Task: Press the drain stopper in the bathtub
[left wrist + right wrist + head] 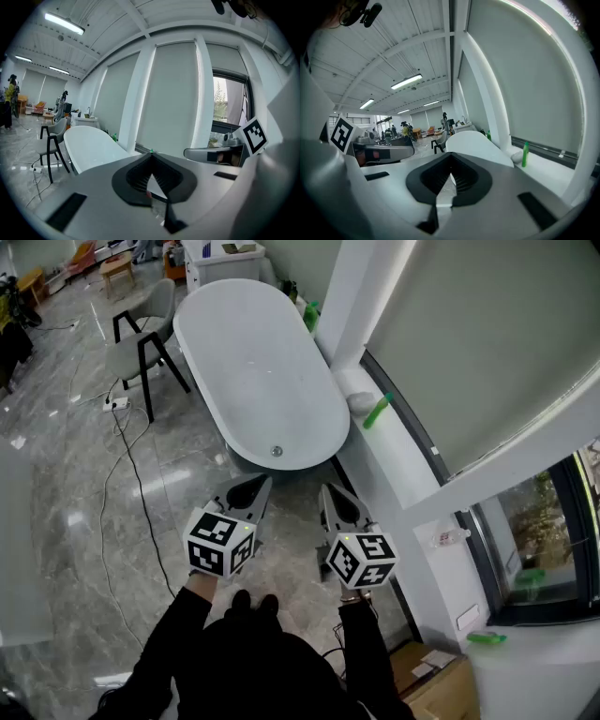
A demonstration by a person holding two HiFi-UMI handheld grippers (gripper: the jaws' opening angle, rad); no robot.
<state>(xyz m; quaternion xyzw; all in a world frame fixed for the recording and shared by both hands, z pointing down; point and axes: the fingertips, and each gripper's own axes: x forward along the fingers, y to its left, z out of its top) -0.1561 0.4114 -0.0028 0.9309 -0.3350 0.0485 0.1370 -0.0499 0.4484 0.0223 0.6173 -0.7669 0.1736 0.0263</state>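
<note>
Left tongs (262, 482), right tongs (326, 489): closed, empty

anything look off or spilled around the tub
Nothing spilled or damaged. The bathtub looks dry and empty, with the drain stopper at its near end. The only untidy thing is a cable trailing loose across the floor beside it.

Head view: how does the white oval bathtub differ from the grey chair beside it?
The white oval bathtub is far larger than the grey chair. The bathtub is all white; the chair has thin black legs. Both stand on the marble floor.
</note>
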